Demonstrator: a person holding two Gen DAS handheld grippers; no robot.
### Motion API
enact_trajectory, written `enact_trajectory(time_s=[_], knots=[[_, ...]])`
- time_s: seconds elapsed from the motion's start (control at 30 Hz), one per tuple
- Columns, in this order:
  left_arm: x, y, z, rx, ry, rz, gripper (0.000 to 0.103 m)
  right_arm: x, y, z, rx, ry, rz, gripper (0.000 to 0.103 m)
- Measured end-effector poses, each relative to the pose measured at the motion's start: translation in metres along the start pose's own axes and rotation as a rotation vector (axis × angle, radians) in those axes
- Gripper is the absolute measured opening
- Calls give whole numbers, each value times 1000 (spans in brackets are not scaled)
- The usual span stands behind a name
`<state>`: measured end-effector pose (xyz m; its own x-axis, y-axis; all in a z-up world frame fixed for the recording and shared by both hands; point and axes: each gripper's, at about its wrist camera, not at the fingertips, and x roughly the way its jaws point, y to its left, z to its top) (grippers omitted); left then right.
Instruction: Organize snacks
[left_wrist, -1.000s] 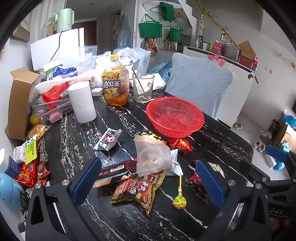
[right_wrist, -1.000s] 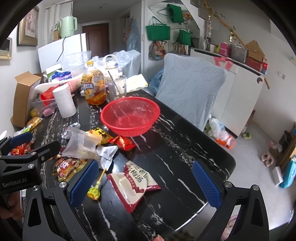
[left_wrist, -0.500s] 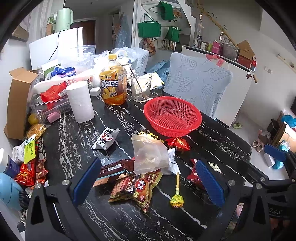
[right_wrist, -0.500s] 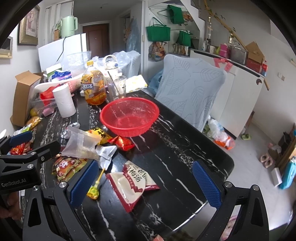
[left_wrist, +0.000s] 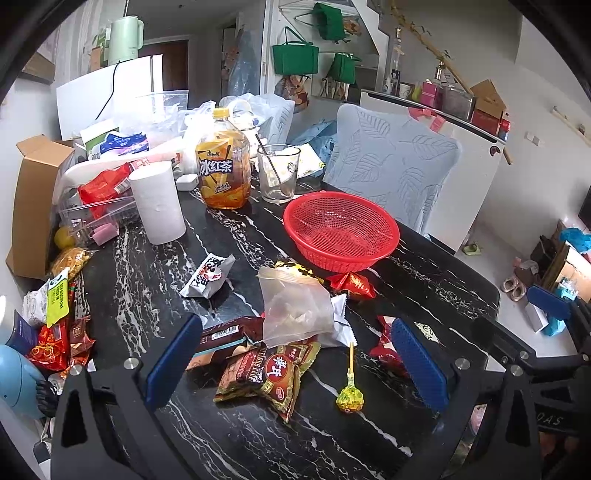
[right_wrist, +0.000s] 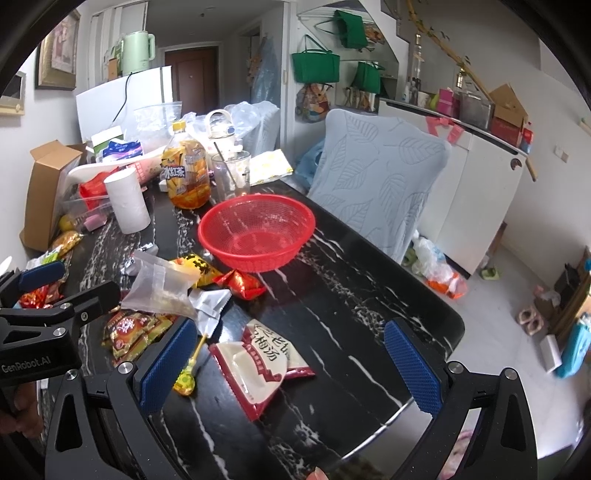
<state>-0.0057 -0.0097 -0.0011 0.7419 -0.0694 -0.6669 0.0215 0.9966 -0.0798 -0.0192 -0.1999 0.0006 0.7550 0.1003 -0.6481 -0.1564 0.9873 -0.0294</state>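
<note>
Both tongs gape wide, empty: left gripper (left_wrist: 295, 363) above the brown snack packet (left_wrist: 269, 373), right gripper (right_wrist: 290, 363) above the white pouch (right_wrist: 255, 363).

black marble table (left_wrist: 140, 280), tea bottle (left_wrist: 222, 173) beside glass (left_wrist: 277, 177) with spoon, paper roll (left_wrist: 158, 202) upright left of bottle, cardboard box (left_wrist: 31, 192) at left edge, leaf-pattern chair (right_wrist: 380, 177), green kettle (right_wrist: 136, 51) on fridge (right_wrist: 122, 99), green bags (right_wrist: 316, 66) hanging

Soft, even daylight fills both views; shadows are faint. The glossy black marble table (left_wrist: 424, 266) shows pale reflections, strongest at its near edge in the right wrist view. Fisheye distortion bends the edges, and black vignetting cuts the corners. Focus is sharp throughout.
</note>
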Motion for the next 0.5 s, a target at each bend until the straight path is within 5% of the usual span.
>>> enact_trajectory(time_s=[0.5], knots=[[10,-10,-7,19,33,-38,103,8,-11,-8,12,23,23,103]])
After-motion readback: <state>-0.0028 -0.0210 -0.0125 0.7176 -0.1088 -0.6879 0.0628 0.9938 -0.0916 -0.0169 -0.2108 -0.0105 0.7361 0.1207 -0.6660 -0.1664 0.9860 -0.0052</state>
